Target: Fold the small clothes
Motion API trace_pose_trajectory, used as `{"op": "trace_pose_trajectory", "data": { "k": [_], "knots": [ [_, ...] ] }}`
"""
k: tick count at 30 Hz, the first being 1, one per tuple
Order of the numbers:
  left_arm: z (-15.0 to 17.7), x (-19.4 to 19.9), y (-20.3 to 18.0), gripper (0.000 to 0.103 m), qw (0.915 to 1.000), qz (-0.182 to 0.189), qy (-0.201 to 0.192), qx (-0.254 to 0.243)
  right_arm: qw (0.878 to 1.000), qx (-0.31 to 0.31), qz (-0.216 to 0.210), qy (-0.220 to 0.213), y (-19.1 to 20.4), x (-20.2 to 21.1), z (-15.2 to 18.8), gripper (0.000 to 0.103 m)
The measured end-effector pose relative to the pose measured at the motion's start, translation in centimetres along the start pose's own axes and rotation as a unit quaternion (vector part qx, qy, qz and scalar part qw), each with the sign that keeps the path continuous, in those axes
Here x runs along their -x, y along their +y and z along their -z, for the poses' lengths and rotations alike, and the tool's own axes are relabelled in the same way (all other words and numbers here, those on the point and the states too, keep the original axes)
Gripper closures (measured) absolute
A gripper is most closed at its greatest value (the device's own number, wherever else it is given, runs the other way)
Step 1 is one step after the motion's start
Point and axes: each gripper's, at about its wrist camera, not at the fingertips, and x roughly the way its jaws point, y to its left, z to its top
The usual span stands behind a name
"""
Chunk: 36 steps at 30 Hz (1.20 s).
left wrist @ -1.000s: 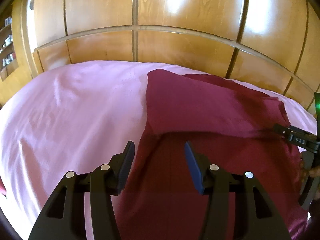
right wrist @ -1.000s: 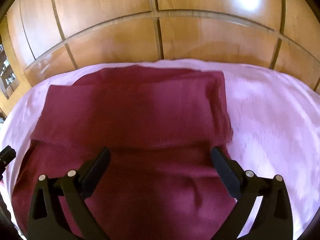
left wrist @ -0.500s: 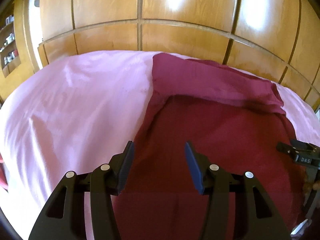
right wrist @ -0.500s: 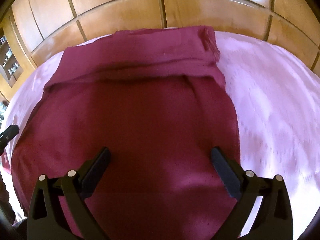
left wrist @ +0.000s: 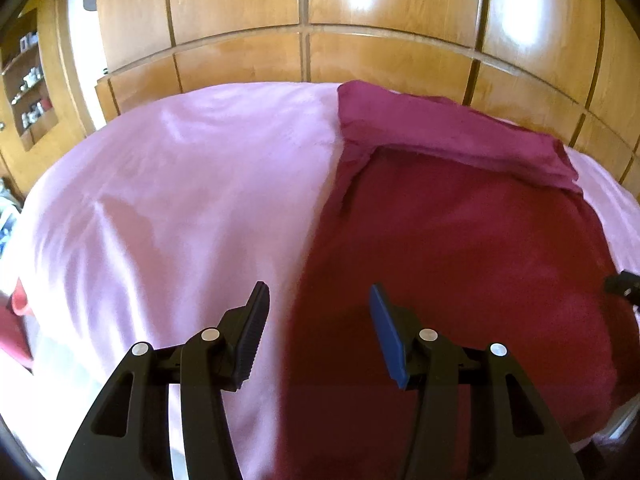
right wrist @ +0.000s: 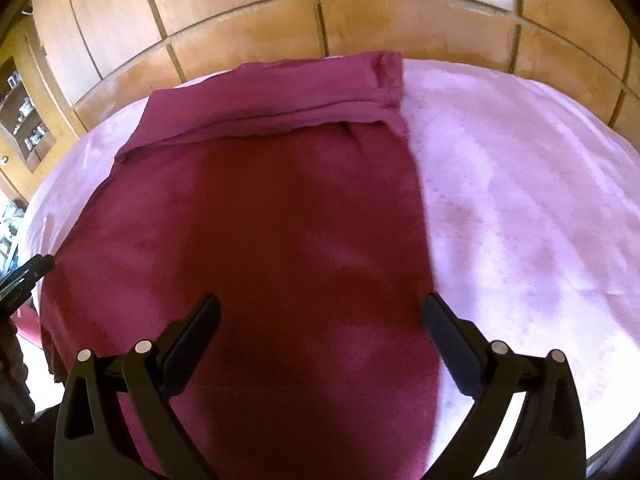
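Observation:
A dark red garment [left wrist: 460,240] lies flat on a pink sheet [left wrist: 180,200], its far end folded over into a band [left wrist: 440,132]. In the right wrist view the garment [right wrist: 260,220] fills the middle, with the folded band [right wrist: 280,96] at the far end. My left gripper [left wrist: 316,320] is open and empty above the garment's left edge near its near end. My right gripper [right wrist: 320,320] is wide open and empty above the garment's near right part. The right gripper's tip [left wrist: 620,284] shows at the left view's right edge.
A glossy wooden panelled wall [left wrist: 320,20] stands right behind the bed. Shelves with small items [left wrist: 28,80] are at the far left. The pink sheet [right wrist: 520,200] stretches to the right of the garment. A red cloth [left wrist: 16,320] lies at the left edge.
Both grippers have pulled back toward the near end of the garment and stayed open. The folded band now looks farther away and narrower.

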Motion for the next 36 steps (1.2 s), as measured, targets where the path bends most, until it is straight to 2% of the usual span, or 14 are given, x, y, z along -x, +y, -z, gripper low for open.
{"op": "trace_pose_trajectory", "data": {
  "k": [5, 7, 11, 13, 15, 16, 18, 19, 21, 25, 28, 30, 33, 36],
  "knots": [
    [2.0, 0.6, 2.4, 0.052, 0.9996, -0.005, 0.027, 0.007, 1.000, -0.016, 0.008, 0.013, -2.4, 2.0, 2.0, 0.003],
    [3.0, 0.9, 3.7, 0.052, 0.9989, 0.012, 0.041, 0.021, 0.999, -0.034, -0.009, 0.036, -3.6, 2.5, 3.3, 0.004],
    [5.0, 1.5, 4.7, 0.052, 0.9950, 0.055, 0.074, 0.039, 0.995, -0.043, -0.037, 0.076, -4.5, 3.3, 5.9, 0.031],
    [5.9, 2.0, 4.7, 0.052, 0.9930, 0.073, 0.084, 0.039, 0.994, -0.033, -0.053, 0.092, -4.3, 3.8, 7.2, 0.042],
    [6.6, 2.0, 4.2, 0.053, 0.9911, 0.088, 0.095, 0.031, 0.992, -0.023, -0.067, 0.102, -3.7, 4.1, 7.8, 0.057],
    [6.9, 1.7, 3.8, 0.067, 0.9905, 0.089, 0.103, 0.023, 0.992, -0.018, -0.071, 0.107, -3.5, 4.1, 8.0, 0.062],
    [7.2, 1.5, 3.3, 0.079, 0.9901, 0.085, 0.111, 0.008, 0.990, 0.001, -0.081, 0.116, -2.6, 4.1, 8.0, 0.090],
    [7.2, 1.7, 2.9, 0.090, 0.9913, 0.077, 0.106, -0.006, 0.989, 0.008, -0.087, 0.117, -2.3, 4.2, 7.9, 0.093],
    [6.7, 2.4, 2.7, 0.094, 0.9919, 0.075, 0.099, -0.027, 0.986, 0.024, -0.115, 0.114, -1.3, 4.8, 7.2, 0.094],
    [5.6, 3.2, 4.6, 0.096, 0.9866, 0.125, 0.105, 0.009, 0.980, 0.011, -0.181, 0.081, -0.8, 6.1, 4.6, 0.094],
    [3.7, 4.4, 5.7, 0.096, 0.9837, 0.157, 0.087, 0.019, 0.975, -0.015, -0.213, 0.056, -1.1, 6.3, 2.5, 0.094],
    [3.0, 4.6, 5.7, 0.096, 0.9842, 0.160, 0.075, 0.011, 0.972, -0.030, -0.226, 0.049, -1.4, 6.0, 1.5, 0.094],
    [1.7, 4.8, 5.7, 0.097, 0.9790, 0.194, 0.061, 0.015, 0.970, -0.051, -0.235, 0.040, -2.0, 5.5, 0.2, 0.094],
    [-1.0, 4.4, 6.4, 0.097, 0.9657, 0.247, 0.042, 0.066, 0.969, -0.073, -0.235, 0.017, -2.7, 5.0, -1.8, 0.094]
  ]
}}
